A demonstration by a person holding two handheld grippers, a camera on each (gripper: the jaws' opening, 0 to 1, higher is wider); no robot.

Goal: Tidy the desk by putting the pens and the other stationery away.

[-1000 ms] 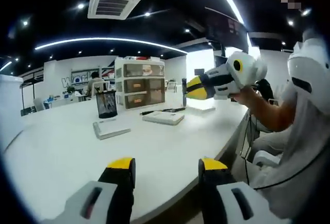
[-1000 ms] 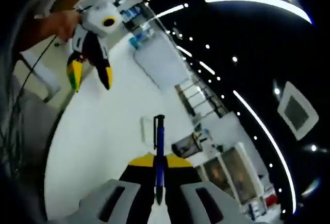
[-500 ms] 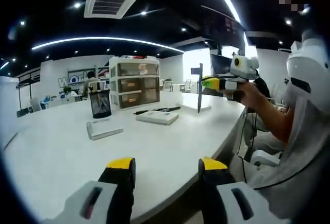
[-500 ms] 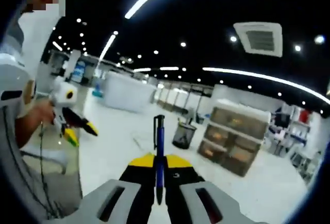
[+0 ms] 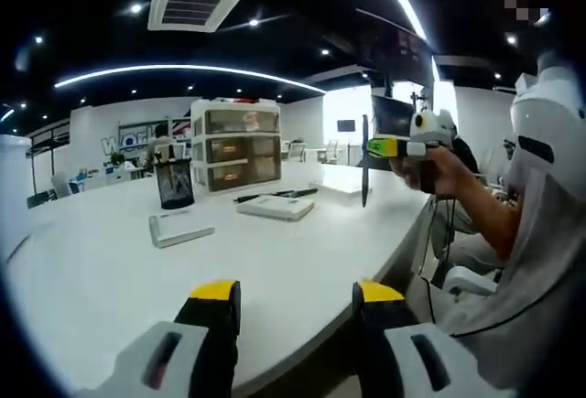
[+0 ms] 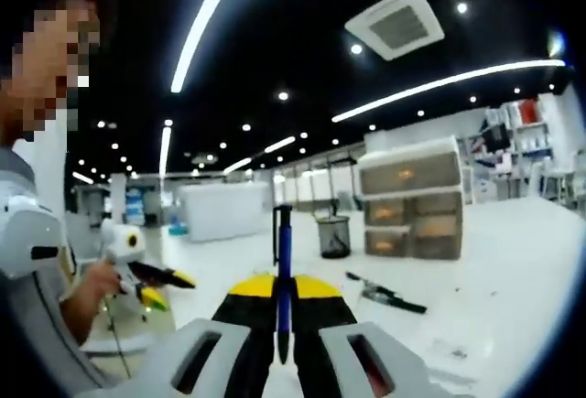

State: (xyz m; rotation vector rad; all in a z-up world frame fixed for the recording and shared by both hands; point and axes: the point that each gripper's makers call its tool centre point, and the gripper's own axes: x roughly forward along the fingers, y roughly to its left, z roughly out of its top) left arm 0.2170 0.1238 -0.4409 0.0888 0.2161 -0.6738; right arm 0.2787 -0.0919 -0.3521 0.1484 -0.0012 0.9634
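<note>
Jaws of right gripper (image 6: pixel 279 290) clamp blue pen (image 6: pixel 283 265).

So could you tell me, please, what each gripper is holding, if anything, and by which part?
The right gripper grips a blue pen around its lower barrel. The left gripper is open, holding nothing.

The right gripper (image 5: pixel 377 147), closed on the slim blue-and-black pen (image 6: pixel 282 270), swung from a tilted pose to level, apparently leaving the pen upright.
</note>
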